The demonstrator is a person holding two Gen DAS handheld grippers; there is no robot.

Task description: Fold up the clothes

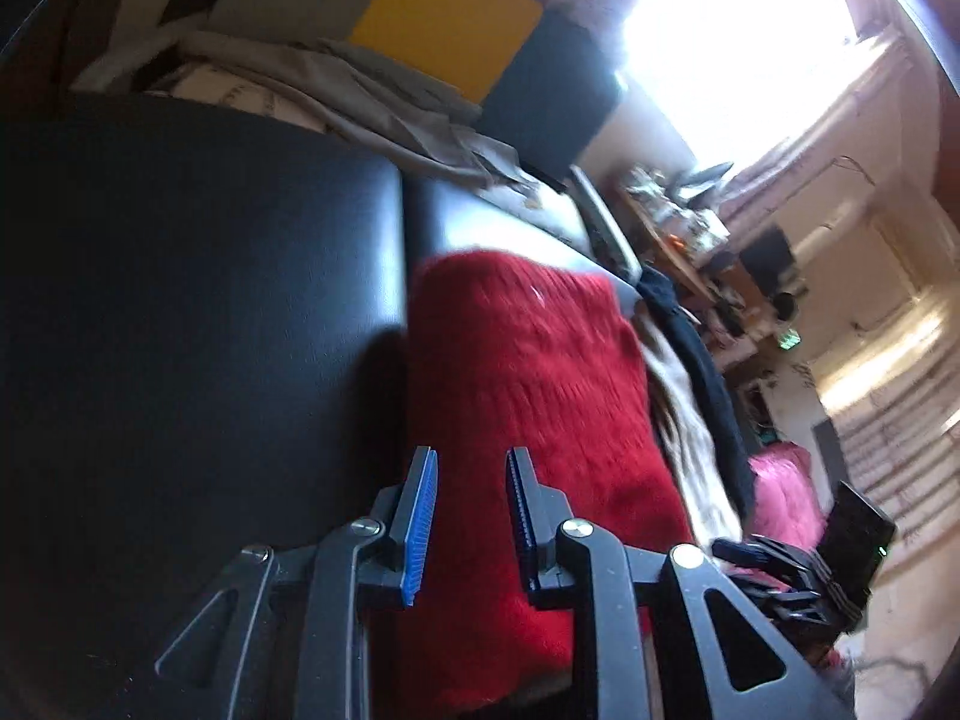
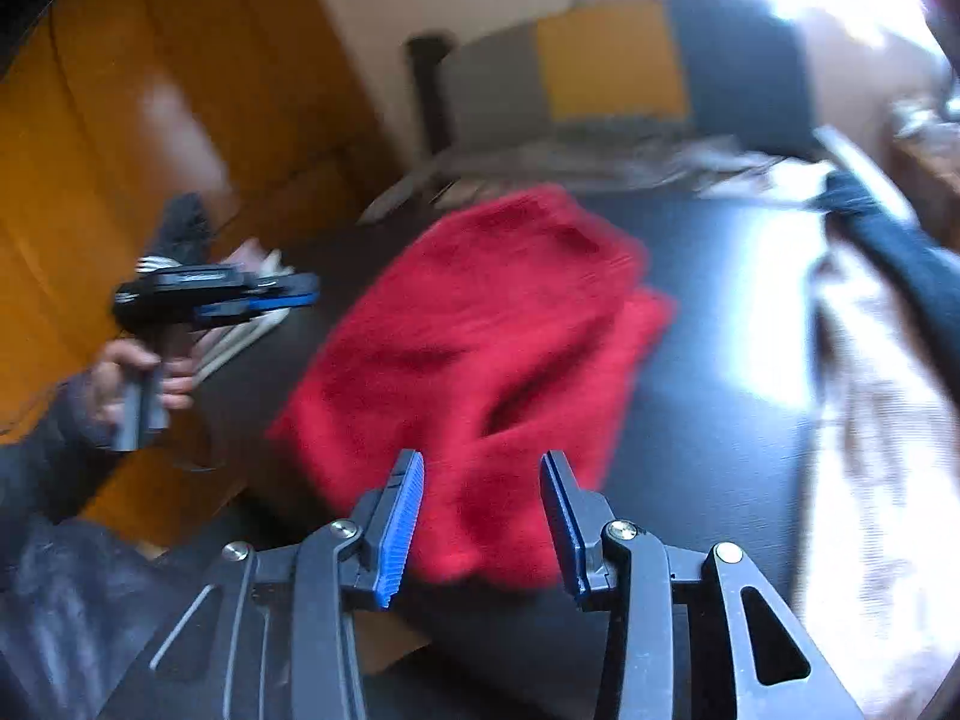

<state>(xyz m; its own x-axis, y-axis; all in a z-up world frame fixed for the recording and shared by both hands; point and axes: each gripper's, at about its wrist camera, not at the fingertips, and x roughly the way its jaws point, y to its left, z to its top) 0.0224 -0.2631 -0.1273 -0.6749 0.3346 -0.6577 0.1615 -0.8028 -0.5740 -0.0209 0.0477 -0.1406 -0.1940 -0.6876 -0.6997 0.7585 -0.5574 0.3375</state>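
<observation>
A red fuzzy knit garment [image 1: 528,396] lies folded into a rough rectangle on the black leather surface [image 1: 198,276]. It also shows in the right wrist view [image 2: 480,360], blurred. My left gripper [image 1: 471,462] is open and empty, held just above the garment's near edge. It shows from the side in the right wrist view [image 2: 270,300], off the garment's left side. My right gripper [image 2: 482,468] is open and empty over the garment's near end. It shows at the lower right of the left wrist view [image 1: 780,564].
A heap of other clothes, cream [image 1: 690,420], black [image 1: 708,360] and pink [image 1: 780,492], lies beside the red garment. Grey cloth [image 1: 372,102] and a yellow cushion [image 1: 444,18] sit at the far end. A wooden floor [image 2: 120,150] lies beyond the left edge.
</observation>
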